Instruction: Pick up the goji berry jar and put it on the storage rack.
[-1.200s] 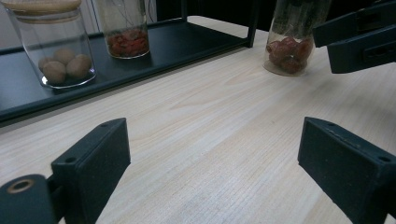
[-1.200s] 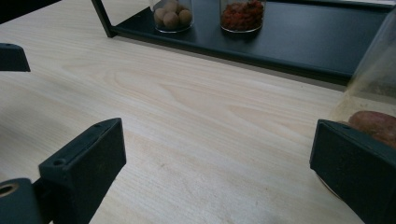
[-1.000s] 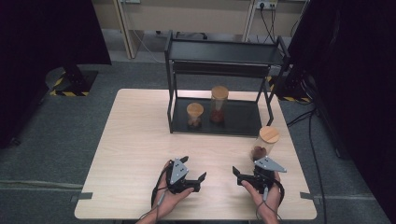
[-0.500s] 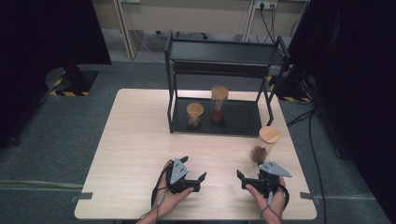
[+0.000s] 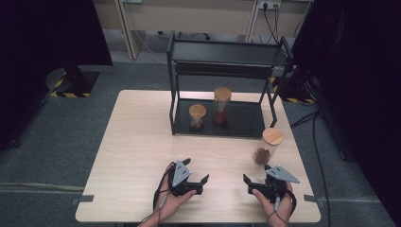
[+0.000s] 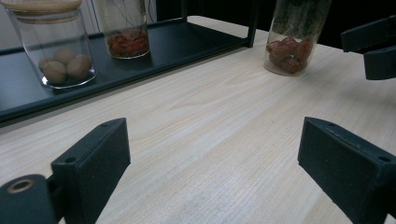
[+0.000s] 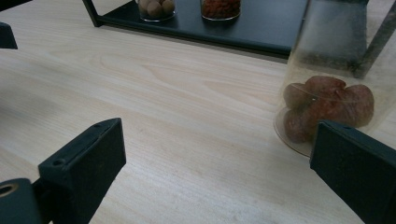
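Observation:
My left gripper (image 5: pixel 196 170) rests near the table's front edge, open, with only bare wood between its jaws (image 6: pixel 219 154). My right gripper (image 5: pixel 256 173) lies to its right, also open and holding nothing (image 7: pixel 219 163). A cork-lidded glass jar of brown-red fruit (image 5: pixel 267 145) stands on the table just beyond the right gripper, close to that gripper's right jaw (image 7: pixel 331 93). On the lower shelf of a black rack (image 5: pixel 227 52) stand a short jar of round nuts (image 5: pixel 197 117) and a taller jar with red contents (image 5: pixel 221 105).
The rack sits at the back middle of the light wooden table (image 5: pixel 137 142), its upper shelf bare. The other gripper's black jaws show at the right edge (image 6: pixel 373 46) of the left gripper view. Grey floor and dark curtains surround the table.
The right gripper has slid slightly toward the near edge and a little right. The left gripper and the jars have stayed put.

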